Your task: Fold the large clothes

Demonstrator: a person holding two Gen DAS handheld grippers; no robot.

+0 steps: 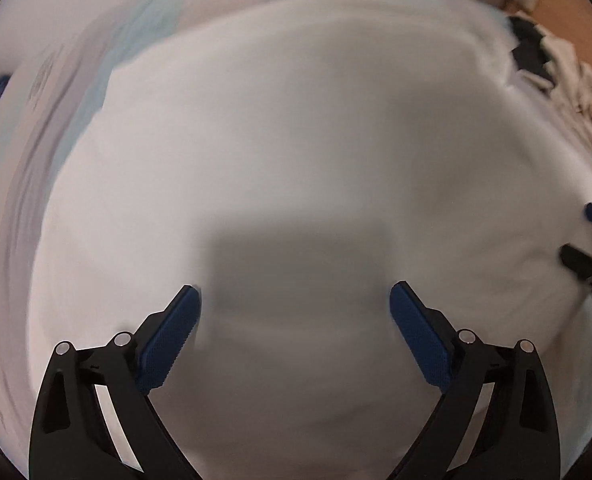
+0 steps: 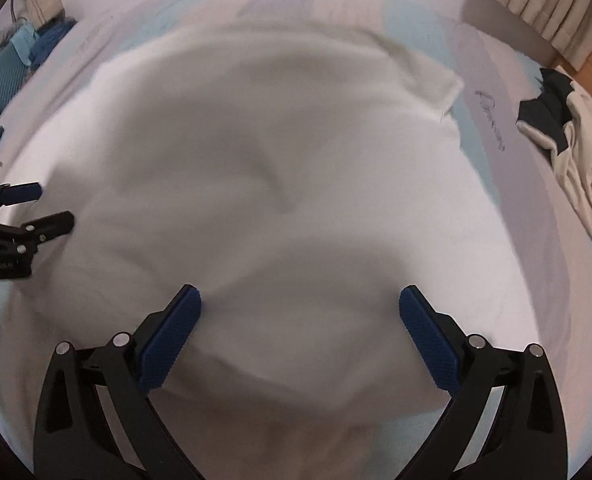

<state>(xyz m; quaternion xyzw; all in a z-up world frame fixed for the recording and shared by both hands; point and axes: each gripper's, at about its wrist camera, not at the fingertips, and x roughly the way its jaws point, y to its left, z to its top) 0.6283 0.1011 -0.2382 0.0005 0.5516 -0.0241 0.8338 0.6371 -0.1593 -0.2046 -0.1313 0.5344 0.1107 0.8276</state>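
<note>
- I see a bed [image 2: 492, 152] with a pale sheet that has blue patches and some writing; it fills most of both views.
- On the bed lies the white garment [image 2: 256, 168], spread wide, with soft folds in its middle. It is under both grippers. The pictures are blurred, so I cannot tell the kind of garment.
- At the right edge of the bed there is a pile of clothes [image 2: 576, 148], beige and dark, well apart from the garment.
- At the far left I see a teal case [image 2: 0, 80] and blue things beside it.
- My left gripper [image 1: 295, 308] points down at the garment, its fingers wide apart, nothing between them.
- My right gripper [image 2: 300, 310] also points down, fingers wide apart, holding nothing.
- Each gripper shows at the edge of the other's view, near, side by side.
</note>
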